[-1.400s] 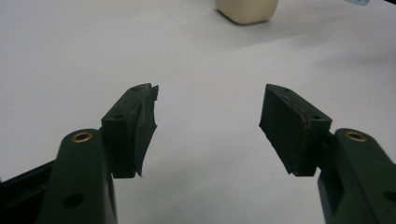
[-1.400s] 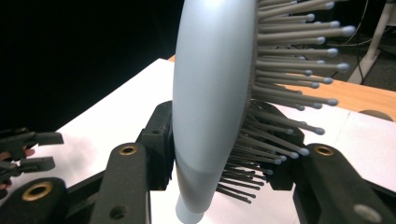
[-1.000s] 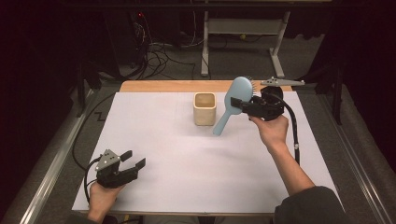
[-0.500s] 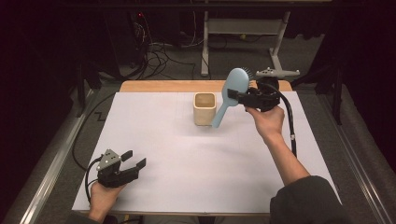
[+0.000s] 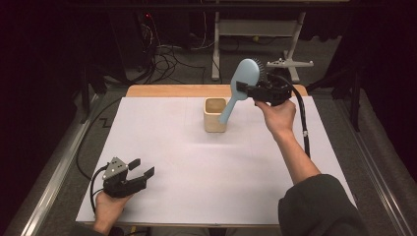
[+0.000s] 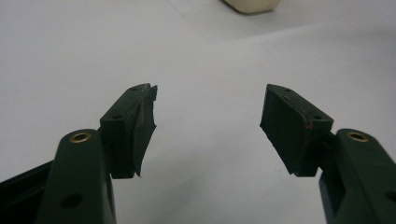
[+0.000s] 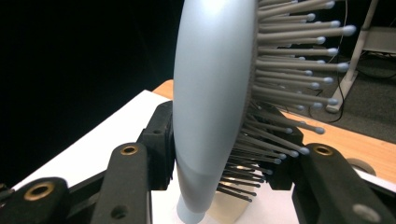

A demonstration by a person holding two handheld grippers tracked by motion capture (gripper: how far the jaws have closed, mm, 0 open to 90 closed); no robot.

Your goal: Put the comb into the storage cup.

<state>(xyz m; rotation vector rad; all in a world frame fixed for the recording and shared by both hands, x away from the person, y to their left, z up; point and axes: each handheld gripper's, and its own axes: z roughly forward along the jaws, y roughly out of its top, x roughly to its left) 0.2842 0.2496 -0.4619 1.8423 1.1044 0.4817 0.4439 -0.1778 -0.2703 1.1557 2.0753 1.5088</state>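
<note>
The right tool (image 5: 244, 88) clamps the blue hairbrush (image 5: 241, 88), handle poised over the far cup (image 5: 215, 115); insertion remains. The left tool (image 5: 141, 167) rests near, jaws apart.

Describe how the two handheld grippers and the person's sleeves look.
Both the left gripper and the right gripper are black, with two blocky jaws and brass-coloured rivets. The left gripper carries a grey three-cornered plate. A black cable trails from each. The right arm wears a dark grey sleeve.

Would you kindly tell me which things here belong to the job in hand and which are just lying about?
In the job:
- light blue hairbrush
- right gripper, clamped on it
- beige cup

Not in use:
- left gripper, open
- floor cables
- metal stand
</note>
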